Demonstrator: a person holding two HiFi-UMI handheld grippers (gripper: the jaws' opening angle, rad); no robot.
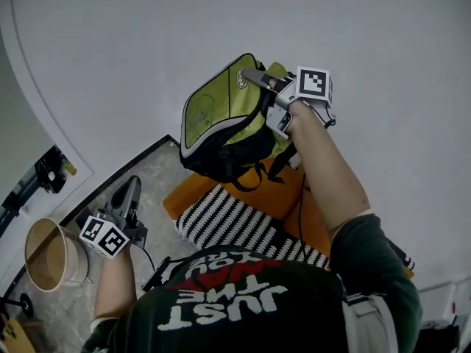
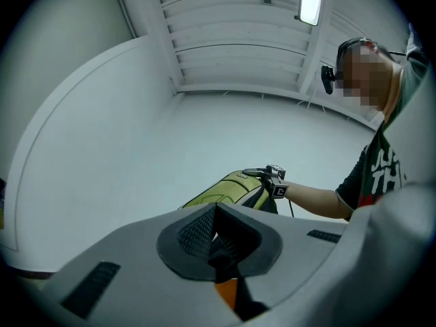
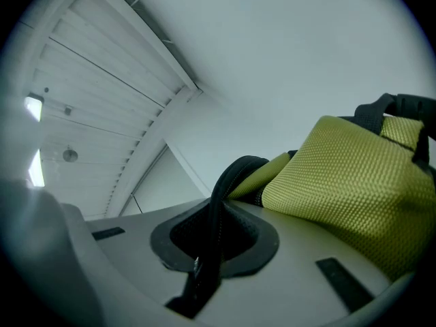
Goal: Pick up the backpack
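Lime-green and black, the backpack (image 1: 221, 120) hangs against a plain white wall, held up by the black loop handle (image 3: 221, 203) at its top. The right tongs (image 1: 254, 76) are clamped nearly all the way together on that handle. In the right gripper view the strap runs straight down between the two jaws, and the backpack's yellow-green mesh fabric (image 3: 347, 182) bulges just beside them on the right. The person's right forearm reaches out to the bag, with the marker cube (image 1: 314, 85) sitting on top of the right tongs. Below the backpack lies an orange surface (image 1: 283, 197) with a black-and-white striped cloth (image 1: 228, 223) on its near side. The bag's dark straps dangle over the orange, and it cannot be told whether the bottom of the bag touches it. The left tongs (image 1: 126, 193) are well apart from the bag, low at the left over a speckled floor (image 1: 158, 169). Their jaws are closed together with nothing between them. A round tan bucket (image 1: 48, 254) stands near the left tongs. From the left gripper view the backpack (image 2: 231, 186) shows beyond the closed jaws, with the right tongs (image 2: 262, 172) at its top.
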